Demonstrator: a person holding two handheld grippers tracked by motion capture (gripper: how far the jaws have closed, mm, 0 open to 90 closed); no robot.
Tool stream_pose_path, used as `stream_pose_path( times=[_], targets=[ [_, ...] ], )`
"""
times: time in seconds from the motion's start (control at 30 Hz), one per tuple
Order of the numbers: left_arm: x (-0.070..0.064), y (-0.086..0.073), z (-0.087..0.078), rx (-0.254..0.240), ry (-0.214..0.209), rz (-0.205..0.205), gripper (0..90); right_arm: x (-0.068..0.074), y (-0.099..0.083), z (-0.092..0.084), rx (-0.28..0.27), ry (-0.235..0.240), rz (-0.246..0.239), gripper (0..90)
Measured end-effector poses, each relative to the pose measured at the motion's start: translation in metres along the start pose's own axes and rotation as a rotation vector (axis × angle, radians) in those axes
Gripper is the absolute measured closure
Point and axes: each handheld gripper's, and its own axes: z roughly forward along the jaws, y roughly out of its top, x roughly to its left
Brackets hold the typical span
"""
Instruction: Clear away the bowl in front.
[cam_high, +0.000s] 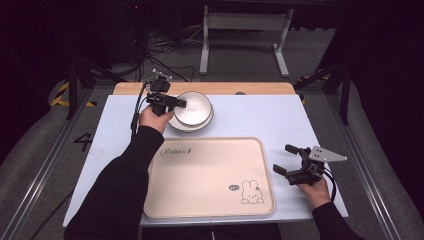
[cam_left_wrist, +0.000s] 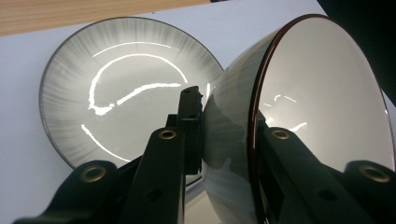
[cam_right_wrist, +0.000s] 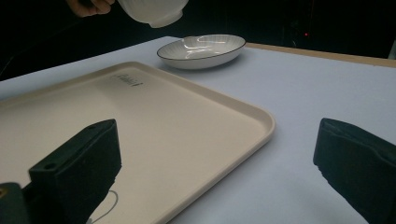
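A white bowl (cam_high: 194, 105) with a dark rim hangs tilted above a white ribbed plate (cam_high: 191, 127) at the table's back. My left gripper (cam_high: 172, 103) is shut on the bowl's wall. In the left gripper view one jaw sits outside the bowl (cam_left_wrist: 322, 93) and the other inside it, and my left gripper (cam_left_wrist: 229, 135) pinches the rim with the plate (cam_left_wrist: 116, 84) lying behind. My right gripper (cam_high: 283, 159) rests open at the right of the beige tray (cam_high: 210, 175), nothing between its jaws. The right gripper view shows the lifted bowl (cam_right_wrist: 152, 11) over the plate (cam_right_wrist: 201, 49).
The beige tray (cam_right_wrist: 140, 116) with a rabbit drawing lies bare at the front centre of the white table top (cam_high: 260, 115). A wooden strip (cam_high: 225, 88) runs along the table's far edge. Beyond it stand a metal frame (cam_high: 245, 30) and floor cables.
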Motion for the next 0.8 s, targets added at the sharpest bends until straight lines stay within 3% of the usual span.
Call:
stream_pose_path(
  times=[0.43,0.8],
  targets=[
    [-0.028,-0.006,-0.009,0.049,-0.075,0.112,77.5,0.0,0.0,0.0,0.0,0.001,0.0,1.4],
    [-0.044,-0.012,-0.015,0.072,-0.11,0.172,77.6,0.0,0.0,0.0,0.0,-0.001,-0.001,1.4]
  ],
)
